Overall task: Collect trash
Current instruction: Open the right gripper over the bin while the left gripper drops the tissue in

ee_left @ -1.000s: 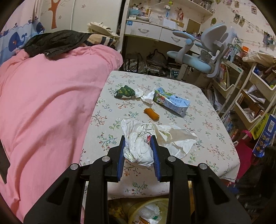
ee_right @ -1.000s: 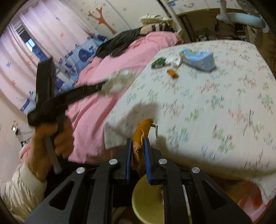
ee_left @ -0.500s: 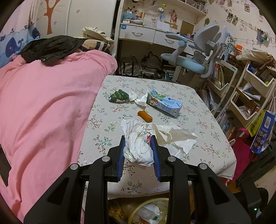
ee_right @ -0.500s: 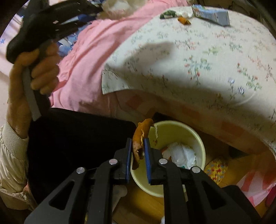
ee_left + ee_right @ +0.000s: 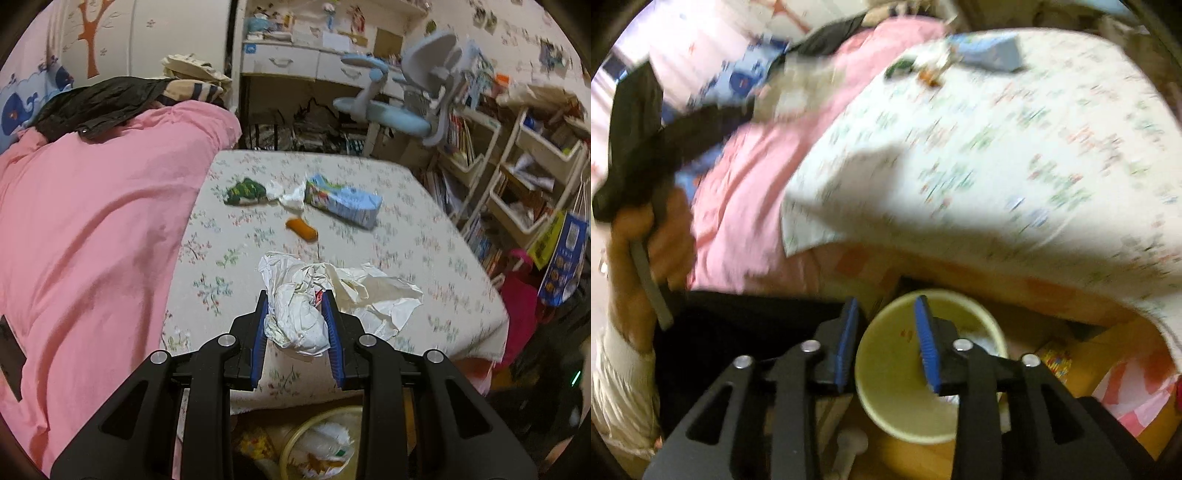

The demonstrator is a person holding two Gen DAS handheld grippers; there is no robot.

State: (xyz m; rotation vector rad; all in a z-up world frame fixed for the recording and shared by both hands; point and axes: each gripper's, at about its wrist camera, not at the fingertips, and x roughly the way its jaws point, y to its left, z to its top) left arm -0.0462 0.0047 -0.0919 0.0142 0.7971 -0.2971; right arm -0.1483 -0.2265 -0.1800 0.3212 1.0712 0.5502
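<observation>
Paper, a crumpled white wad [image 5: 299, 321], sits clamped between the pads of my left gripper [image 5: 297, 325] above the table's [image 5: 424, 236] near edge. My right gripper [image 5: 886, 339] has just been opening, nothing between its jaws, over the yellow bin [image 5: 886, 387].

I note a pink bedcover [image 5: 96, 206] at nine o'clock beside the floral-clothed table [image 5: 424, 251]. At twelve stands a white desk with drawers [image 5: 295, 62]; a pale blue swivel chair [image 5: 410, 99] at one; cluttered white shelving [image 5: 532, 177] at three. Lighting is warm, indoor.
</observation>
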